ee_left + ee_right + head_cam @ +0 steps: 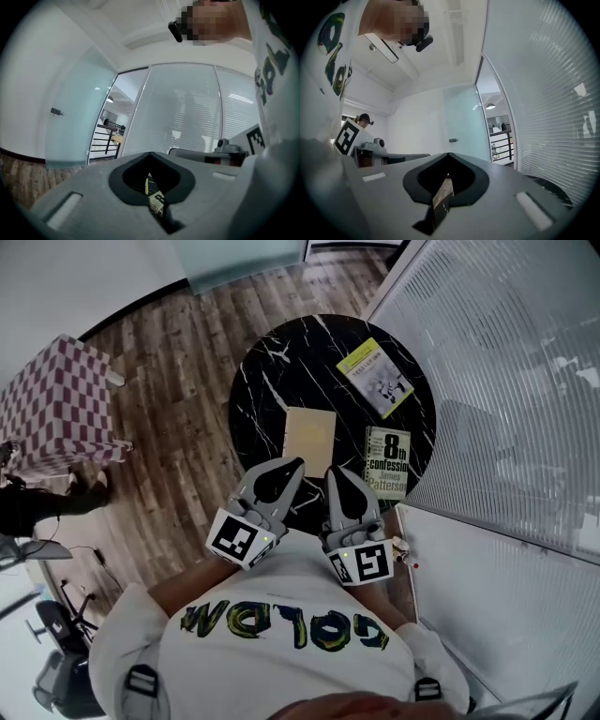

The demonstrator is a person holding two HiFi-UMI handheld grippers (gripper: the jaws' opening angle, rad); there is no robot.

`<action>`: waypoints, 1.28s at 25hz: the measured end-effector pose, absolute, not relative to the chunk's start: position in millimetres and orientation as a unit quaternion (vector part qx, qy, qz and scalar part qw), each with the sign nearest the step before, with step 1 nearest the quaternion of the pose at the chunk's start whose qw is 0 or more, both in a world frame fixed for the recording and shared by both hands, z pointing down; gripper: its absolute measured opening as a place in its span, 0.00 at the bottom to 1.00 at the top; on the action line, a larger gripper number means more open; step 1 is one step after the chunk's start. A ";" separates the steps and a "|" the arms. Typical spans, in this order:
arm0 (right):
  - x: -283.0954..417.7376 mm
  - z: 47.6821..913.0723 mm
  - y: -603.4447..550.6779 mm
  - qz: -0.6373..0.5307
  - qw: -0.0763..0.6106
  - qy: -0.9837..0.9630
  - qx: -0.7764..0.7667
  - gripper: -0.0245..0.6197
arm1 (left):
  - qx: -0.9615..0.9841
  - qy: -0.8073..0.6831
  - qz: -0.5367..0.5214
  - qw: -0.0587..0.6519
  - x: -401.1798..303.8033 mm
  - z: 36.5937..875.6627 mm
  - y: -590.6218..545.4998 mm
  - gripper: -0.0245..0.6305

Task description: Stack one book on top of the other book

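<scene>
While my left gripper [296,465] and right gripper [334,472] hang at the near edge of the black table [272,381], jaws pressed together on nothing, I see the tan book [310,439], the green paperback [387,461] and the yellow book [375,376] lying apart, unstacked

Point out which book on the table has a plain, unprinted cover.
The tan book at the centre of the table; the yellow-bordered book and the 8th Confession book both show print.
</scene>
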State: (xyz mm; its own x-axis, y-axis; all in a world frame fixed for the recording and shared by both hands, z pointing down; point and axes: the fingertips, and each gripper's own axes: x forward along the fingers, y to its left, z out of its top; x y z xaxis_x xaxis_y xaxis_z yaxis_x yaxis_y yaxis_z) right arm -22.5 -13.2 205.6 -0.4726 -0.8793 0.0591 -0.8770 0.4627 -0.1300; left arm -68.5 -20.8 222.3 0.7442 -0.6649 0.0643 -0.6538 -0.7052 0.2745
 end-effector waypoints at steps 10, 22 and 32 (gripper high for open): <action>-11.1 206.9 -6.2 -0.072 0.007 0.862 -0.502 0.04 | 0.918 -0.369 -0.016 0.145 -54.3 224.6 -11.8 0.04; -4.6 225.4 -11.1 -0.097 -0.006 0.861 -0.499 0.04 | 0.912 -0.374 0.002 0.167 -48.4 243.8 -19.0 0.04; -0.5 250.6 -11.9 -0.113 -0.024 0.859 -0.498 0.04 | 0.906 -0.379 0.017 0.187 -45.5 269.3 -17.5 0.04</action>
State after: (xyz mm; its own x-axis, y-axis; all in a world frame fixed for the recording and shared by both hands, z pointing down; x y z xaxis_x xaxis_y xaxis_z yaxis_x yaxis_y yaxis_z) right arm -0.5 -11.9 250.6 -0.5025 -0.8508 0.1535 -0.8616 0.4780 -0.1708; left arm -45.5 -17.5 269.3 0.7129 -0.6799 0.1718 -0.6924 -0.6436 0.3260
